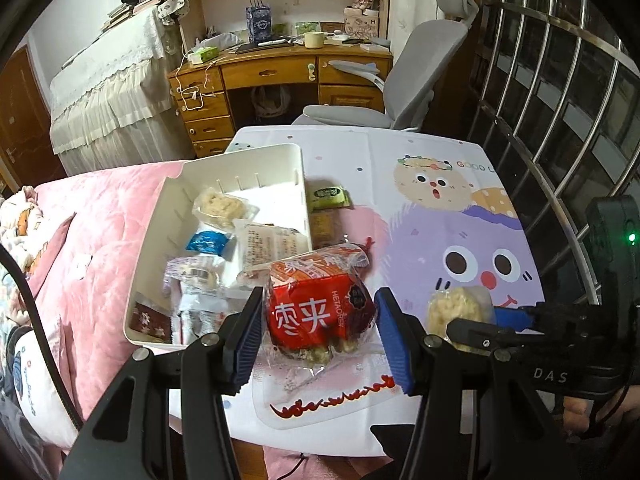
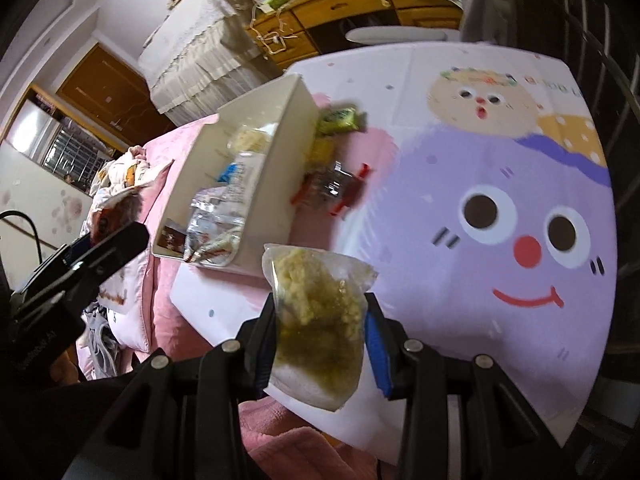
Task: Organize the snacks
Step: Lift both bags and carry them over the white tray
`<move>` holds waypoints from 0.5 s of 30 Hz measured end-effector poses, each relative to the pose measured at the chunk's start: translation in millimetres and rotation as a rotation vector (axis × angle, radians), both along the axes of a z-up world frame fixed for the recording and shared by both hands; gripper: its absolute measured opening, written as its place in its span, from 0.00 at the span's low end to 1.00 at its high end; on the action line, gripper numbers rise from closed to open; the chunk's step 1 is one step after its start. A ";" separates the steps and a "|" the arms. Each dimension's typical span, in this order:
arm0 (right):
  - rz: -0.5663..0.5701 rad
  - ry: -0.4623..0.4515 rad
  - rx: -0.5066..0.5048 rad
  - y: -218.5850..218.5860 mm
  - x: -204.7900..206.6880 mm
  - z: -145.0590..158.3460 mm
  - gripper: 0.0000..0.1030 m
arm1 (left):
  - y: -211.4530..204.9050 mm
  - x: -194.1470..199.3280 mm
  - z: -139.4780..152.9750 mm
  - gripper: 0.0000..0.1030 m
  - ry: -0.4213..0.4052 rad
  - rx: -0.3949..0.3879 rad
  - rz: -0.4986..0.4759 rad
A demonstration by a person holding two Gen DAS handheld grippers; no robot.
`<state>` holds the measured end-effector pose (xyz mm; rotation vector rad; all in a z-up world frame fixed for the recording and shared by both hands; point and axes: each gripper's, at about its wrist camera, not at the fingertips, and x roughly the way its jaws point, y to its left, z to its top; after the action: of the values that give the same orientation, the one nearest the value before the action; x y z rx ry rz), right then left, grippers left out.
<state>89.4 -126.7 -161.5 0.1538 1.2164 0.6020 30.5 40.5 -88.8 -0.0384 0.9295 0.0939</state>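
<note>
The right gripper is clamped on a clear pack of pale crumbly cake, both fingers pressed to its flanks. The pack stands nearly upright between them, long axis running up and away from the fingers, its sealed top edge pointing toward the box. Lifted clear of the bench like this, it looks set to be carried over the box wall, not pushed along.

The left gripper has its fingers spread, one either side of a red pack with a gap showing at each pad, so it grips nothing yet; I judge it is lining up to close. The red pack lies flat on the bench, on a clear wrapper, printed face up. Its long axis runs roughly away from the fingers, which suits a grip across the narrow sides.

Just beyond the left finger and to its left sits the white box, already holding several wrapped snacks. Beyond the red pack, beside the box's right wall, lie a green sachet and a brown one, still outside it.
</note>
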 end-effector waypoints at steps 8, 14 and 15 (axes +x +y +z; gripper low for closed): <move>-0.019 -0.073 -0.004 50.2 2.7 17.6 0.39 | 60.5 10.1 6.3 0.52 -0.023 -0.019 -0.044; -0.065 -0.142 -0.007 88.2 5.8 32.2 0.39 | 104.7 22.9 10.0 0.52 -0.039 -0.039 -0.090; -0.070 -0.152 -0.009 94.0 5.5 33.5 0.39 | 112.7 25.5 9.9 0.52 -0.039 -0.039 -0.099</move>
<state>94.9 -32.8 -128.0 0.1400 1.0621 0.5379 56.0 153.2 -78.9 -0.0303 0.8923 -0.0168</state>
